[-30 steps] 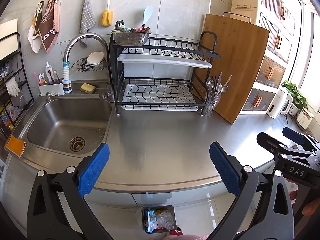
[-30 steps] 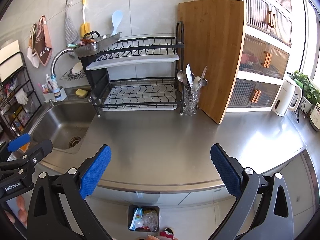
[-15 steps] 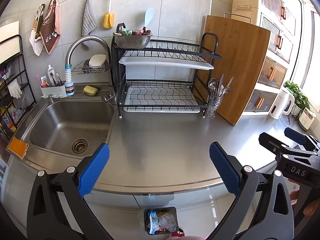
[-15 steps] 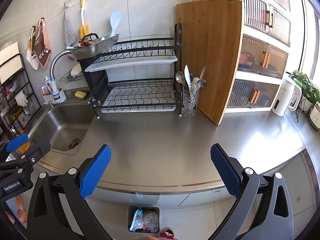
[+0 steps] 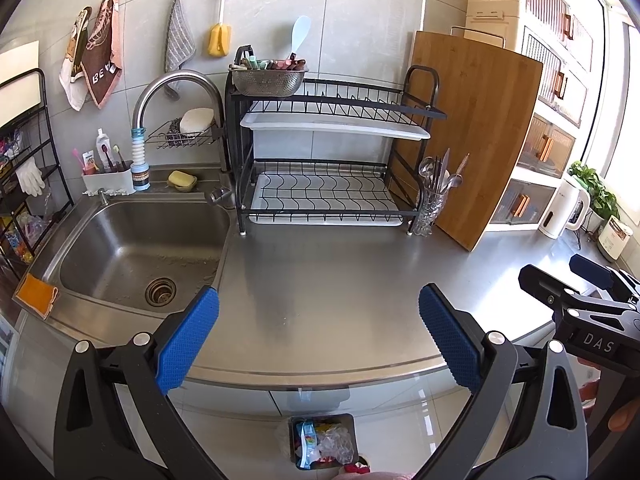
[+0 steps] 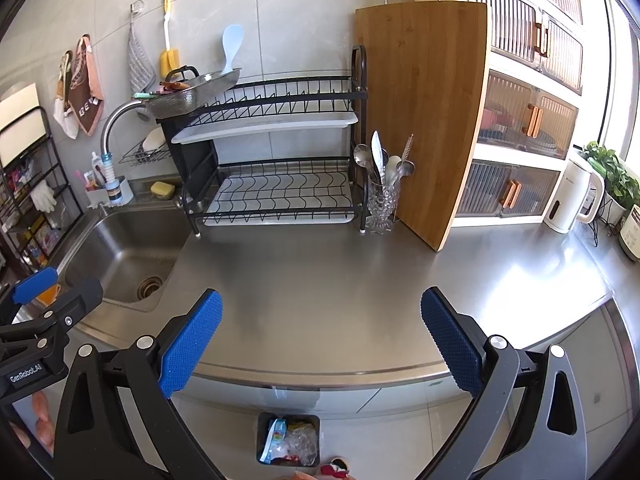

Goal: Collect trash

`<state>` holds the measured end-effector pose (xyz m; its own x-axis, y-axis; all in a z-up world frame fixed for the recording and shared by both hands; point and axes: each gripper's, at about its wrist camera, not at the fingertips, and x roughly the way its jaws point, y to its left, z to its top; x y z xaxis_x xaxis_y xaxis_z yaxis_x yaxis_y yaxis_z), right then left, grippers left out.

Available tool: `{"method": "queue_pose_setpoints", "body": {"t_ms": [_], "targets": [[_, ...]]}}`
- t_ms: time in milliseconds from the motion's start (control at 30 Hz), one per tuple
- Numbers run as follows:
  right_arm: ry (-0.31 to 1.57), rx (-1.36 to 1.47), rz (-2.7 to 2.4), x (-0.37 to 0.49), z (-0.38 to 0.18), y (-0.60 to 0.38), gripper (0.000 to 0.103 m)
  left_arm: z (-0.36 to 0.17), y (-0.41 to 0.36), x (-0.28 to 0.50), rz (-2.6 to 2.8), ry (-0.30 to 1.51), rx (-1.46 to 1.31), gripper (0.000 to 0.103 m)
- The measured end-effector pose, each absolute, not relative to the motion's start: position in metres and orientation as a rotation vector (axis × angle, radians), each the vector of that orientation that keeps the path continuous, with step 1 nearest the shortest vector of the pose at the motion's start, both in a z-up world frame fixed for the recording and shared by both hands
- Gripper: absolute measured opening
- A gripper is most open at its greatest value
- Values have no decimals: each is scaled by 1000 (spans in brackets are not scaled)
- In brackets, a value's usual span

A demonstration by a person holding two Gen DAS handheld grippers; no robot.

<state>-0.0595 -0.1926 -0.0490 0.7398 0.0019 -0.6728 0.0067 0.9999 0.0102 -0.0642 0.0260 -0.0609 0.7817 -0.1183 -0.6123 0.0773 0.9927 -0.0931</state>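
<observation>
A small grey trash bin (image 5: 324,440) (image 6: 288,438) stands on the floor below the counter's front edge, holding a blue-white wrapper, clear plastic and other scraps. My left gripper (image 5: 318,332) hovers open over the steel counter (image 5: 340,280) near its front edge, with nothing between its blue pads (image 5: 188,336). My right gripper (image 6: 320,332) is likewise open and empty over the counter (image 6: 340,272). Each gripper shows in the other's view: the right gripper (image 5: 576,292) at the right edge, the left gripper (image 6: 44,300) at the left edge. I see no loose trash on the counter.
A sink (image 5: 136,248) with a curved tap lies left. A black two-tier dish rack (image 5: 328,184), a glass cutlery holder (image 5: 432,208) and a leaning wooden cutting board (image 5: 476,140) line the back. A white kettle (image 6: 572,196) and a plant stand far right.
Both views have drifted only slightly; the grippers stay open and empty, and nothing on the counter or in the bin has moved.
</observation>
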Motion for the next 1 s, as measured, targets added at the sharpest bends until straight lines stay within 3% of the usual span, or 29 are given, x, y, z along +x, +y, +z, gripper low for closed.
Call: {"method": "queue_pose_setpoints", "body": {"t_ms": [1000], "targets": [[734,13,-1,-59,-46,-186,100,-61,32,-63,-111,667,-65,95]]}}
